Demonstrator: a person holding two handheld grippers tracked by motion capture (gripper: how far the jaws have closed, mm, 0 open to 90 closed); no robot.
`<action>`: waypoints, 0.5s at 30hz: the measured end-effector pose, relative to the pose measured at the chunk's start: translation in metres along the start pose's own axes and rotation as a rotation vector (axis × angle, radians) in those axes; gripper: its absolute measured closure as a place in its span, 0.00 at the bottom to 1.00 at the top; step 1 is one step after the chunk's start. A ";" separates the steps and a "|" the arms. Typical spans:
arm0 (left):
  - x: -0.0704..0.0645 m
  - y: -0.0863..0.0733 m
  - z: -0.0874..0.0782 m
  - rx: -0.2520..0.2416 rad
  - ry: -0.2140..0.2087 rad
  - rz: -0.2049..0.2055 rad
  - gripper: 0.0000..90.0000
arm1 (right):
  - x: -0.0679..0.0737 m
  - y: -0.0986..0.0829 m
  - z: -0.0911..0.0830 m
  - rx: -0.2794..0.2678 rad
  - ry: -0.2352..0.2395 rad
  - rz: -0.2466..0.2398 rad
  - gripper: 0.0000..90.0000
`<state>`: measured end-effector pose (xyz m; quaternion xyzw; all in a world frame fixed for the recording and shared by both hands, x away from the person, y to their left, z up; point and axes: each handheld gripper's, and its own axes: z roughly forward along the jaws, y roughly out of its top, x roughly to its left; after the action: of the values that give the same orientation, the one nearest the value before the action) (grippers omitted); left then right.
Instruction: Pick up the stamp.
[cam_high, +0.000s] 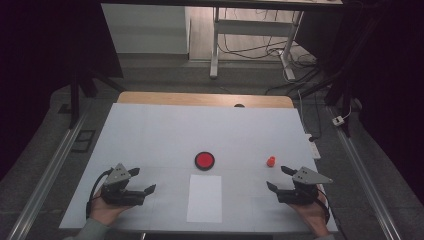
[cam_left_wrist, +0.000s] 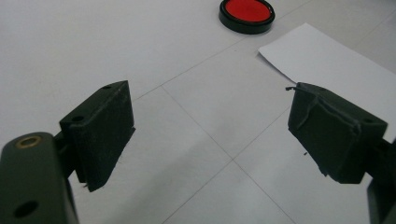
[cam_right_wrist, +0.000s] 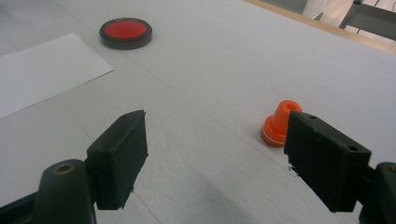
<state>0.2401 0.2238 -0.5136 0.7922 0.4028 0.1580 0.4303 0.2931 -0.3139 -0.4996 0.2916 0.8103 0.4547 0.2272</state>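
A round red disc with a black rim (cam_high: 204, 160) (cam_left_wrist: 247, 14) (cam_right_wrist: 125, 32) lies flat mid-table. Just in front of it rests a white sheet of paper (cam_high: 205, 198) (cam_left_wrist: 341, 70) (cam_right_wrist: 42, 70). A small orange stopper-shaped piece (cam_high: 270, 161) (cam_right_wrist: 280, 122) stands upright to the right of the disc. My left gripper (cam_high: 142, 181) (cam_left_wrist: 212, 135) is open and empty near the front left, apart from the paper. My right gripper (cam_high: 278, 178) (cam_right_wrist: 217, 158) is open and empty at the front right, with the orange piece just beyond its right jaw.
The white table top (cam_high: 165, 130) has a wooden strip along its far edge (cam_high: 205, 99). A small dark object (cam_high: 239, 105) sits at that far edge. On the floor behind are a desk frame (cam_high: 250, 45) and cables, with a power strip (cam_high: 314, 147) beside the table's right edge.
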 end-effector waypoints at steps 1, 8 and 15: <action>0.000 0.000 0.000 -0.003 -0.001 0.003 0.16 | 0.000 0.000 0.000 0.001 0.004 0.003 0.24; 0.001 0.001 -0.003 -0.012 0.001 0.003 0.17 | 0.001 -0.001 0.000 0.010 0.021 0.009 0.27; 0.000 0.001 -0.005 -0.019 -0.005 0.007 0.17 | 0.001 -0.001 0.001 0.017 0.034 0.015 0.29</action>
<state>0.2372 0.2261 -0.5099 0.7899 0.3975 0.1611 0.4383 0.2931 -0.3131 -0.5010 0.2921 0.8156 0.4544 0.2075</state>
